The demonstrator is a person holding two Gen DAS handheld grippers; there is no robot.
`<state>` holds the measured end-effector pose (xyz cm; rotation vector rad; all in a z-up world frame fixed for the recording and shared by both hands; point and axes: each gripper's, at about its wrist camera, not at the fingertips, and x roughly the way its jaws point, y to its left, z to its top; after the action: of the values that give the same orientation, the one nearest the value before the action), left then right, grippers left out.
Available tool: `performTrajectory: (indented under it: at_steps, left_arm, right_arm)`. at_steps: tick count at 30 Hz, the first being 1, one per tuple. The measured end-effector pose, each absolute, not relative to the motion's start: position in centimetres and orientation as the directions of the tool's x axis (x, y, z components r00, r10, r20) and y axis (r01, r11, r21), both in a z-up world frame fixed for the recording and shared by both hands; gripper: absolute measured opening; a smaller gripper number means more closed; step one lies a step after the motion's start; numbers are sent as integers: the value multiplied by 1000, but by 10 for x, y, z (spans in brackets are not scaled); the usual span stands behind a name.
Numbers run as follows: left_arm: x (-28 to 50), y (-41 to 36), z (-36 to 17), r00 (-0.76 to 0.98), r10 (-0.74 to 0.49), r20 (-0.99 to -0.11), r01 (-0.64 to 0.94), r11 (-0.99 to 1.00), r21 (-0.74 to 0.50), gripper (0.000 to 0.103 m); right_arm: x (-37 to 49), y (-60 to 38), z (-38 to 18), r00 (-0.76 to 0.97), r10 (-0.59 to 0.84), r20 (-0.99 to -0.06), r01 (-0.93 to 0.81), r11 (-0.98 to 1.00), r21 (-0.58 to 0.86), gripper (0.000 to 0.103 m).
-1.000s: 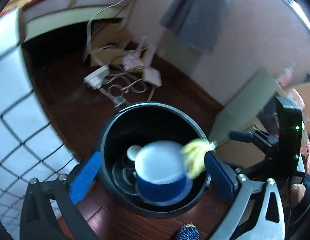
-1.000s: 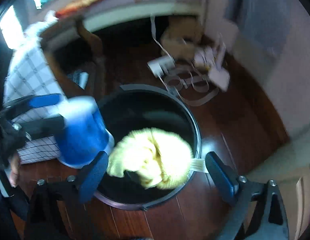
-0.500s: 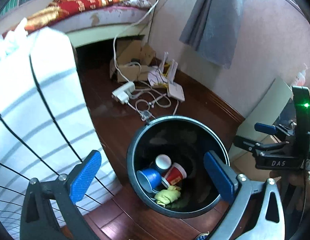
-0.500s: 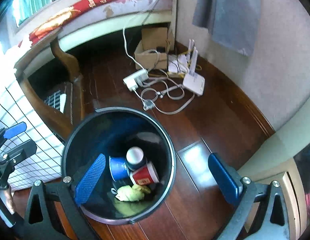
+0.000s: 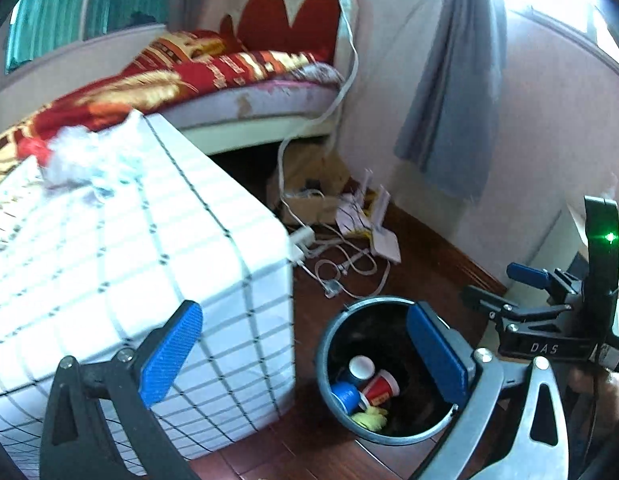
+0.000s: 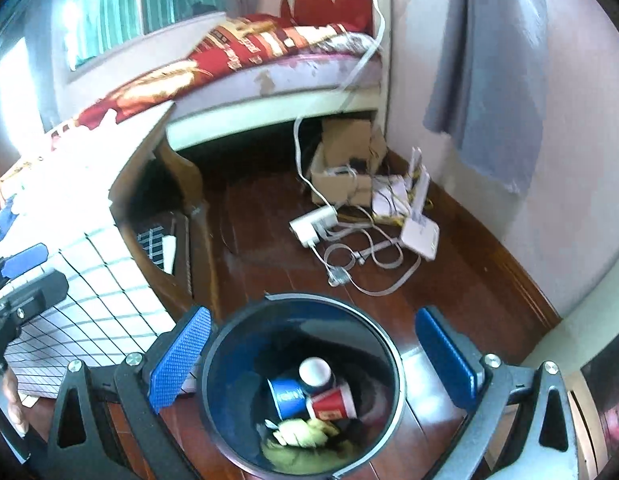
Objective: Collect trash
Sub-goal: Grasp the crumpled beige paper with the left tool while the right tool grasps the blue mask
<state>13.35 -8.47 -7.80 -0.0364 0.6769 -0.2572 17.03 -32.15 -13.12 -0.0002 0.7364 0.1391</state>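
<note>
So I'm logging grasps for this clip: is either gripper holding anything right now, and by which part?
Nothing is held. The left gripper and right gripper are both open and empty; the blue paper cup lies inside the round black trash bin.

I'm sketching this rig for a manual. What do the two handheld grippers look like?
Both the left gripper and the right gripper have grey metal fingers with triangular cut-outs, silver screws and textured blue pads. The right one's black body reads "DAS" and shows a green light.
</note>
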Motion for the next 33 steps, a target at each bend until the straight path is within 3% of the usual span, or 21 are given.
performTrajectory:
  at_steps: [11,19,24,28,33]
  left_arm:
    - [114,-5,-51,829,-101,-550,60,994,-91,103]
    - [97,69,-44,846,15,-532,-85,991,-107,103]
    - [89,115,-45,839,63,-540,-152,981,-121,101]
    - [102,152,-42,832,85,-548,-187,973,-132,92]
    - [142,172,-35,816,105,-569,-200,974,-106,92]
  right_arm:
    - [168,-248,-86,797,241,-553,-241,968,75,103]
    - [165,-184,-61,793,312,-523,-350,936,28,103]
    - [169,-141,-55,767,371,-524,-427,904,16,103]
    - [189,-99,-44,738,395,-547,-480,877,-14,103]
    - [232,-49,-42,686,409,-601,-526,850,-22,99]
